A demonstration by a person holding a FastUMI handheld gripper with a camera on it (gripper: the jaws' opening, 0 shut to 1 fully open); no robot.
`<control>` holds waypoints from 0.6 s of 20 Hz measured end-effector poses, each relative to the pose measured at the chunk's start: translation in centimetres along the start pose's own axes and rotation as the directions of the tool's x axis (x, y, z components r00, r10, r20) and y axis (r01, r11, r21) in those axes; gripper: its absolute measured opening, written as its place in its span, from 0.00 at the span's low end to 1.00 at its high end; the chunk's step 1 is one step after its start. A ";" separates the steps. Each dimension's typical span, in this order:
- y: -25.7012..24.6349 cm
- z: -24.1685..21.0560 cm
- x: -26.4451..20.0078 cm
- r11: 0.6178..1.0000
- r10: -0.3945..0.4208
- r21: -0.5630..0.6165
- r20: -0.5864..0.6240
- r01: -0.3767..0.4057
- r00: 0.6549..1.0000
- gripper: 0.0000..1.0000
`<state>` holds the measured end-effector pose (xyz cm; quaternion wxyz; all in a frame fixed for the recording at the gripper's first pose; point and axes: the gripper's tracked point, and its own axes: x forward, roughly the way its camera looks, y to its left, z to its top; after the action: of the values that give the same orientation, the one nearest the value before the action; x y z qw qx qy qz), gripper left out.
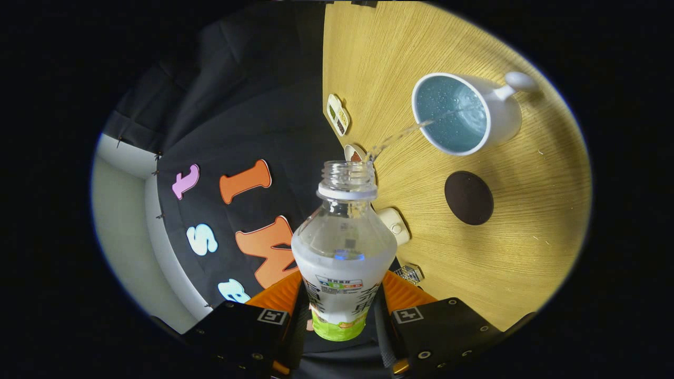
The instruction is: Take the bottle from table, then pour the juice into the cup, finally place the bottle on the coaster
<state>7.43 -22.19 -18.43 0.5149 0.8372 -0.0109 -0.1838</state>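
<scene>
My gripper [341, 295] is shut on an uncapped clear bottle [342, 247] with a white label, both fingers pressing its sides. The whole view is rolled sideways, so the bottle is tipped over the wooden table [526, 252]. A thin clear stream [400, 138] runs from the bottle's mouth into a white cup [463, 113] with a blue inside, beyond the fingers. Liquid with bubbles lies in the cup. Its handle points away from the bottle. A dark round coaster [468, 198] lies on the table between the cup and my fingers.
Several small items sit along the table's edge beside the booth wall: a little tray-like piece [338, 113], a cream-coloured object [395, 225] and a small metallic thing [410, 273]. A pale wall and floor [126, 221] show past the black cloth.
</scene>
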 end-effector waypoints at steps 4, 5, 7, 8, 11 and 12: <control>0.3 0.6 -0.2 1.000 0.002 0.023 0.012 -0.003 1.000 0.58; 0.3 0.6 -0.2 1.000 -0.002 0.026 0.012 0.002 1.000 0.58; 0.3 0.7 -0.2 0.999 -0.004 0.032 0.011 0.003 1.000 0.58; 0.4 0.8 -0.2 0.999 -0.003 0.039 0.011 0.003 1.000 0.58; 0.9 0.9 -0.2 0.998 0.013 0.063 0.009 -0.014 1.000 0.58; 0.7 0.9 -0.1 0.998 0.012 0.067 0.008 -0.013 1.000 0.58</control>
<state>7.15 -23.30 -18.16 0.4875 0.8533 -0.0244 -0.1835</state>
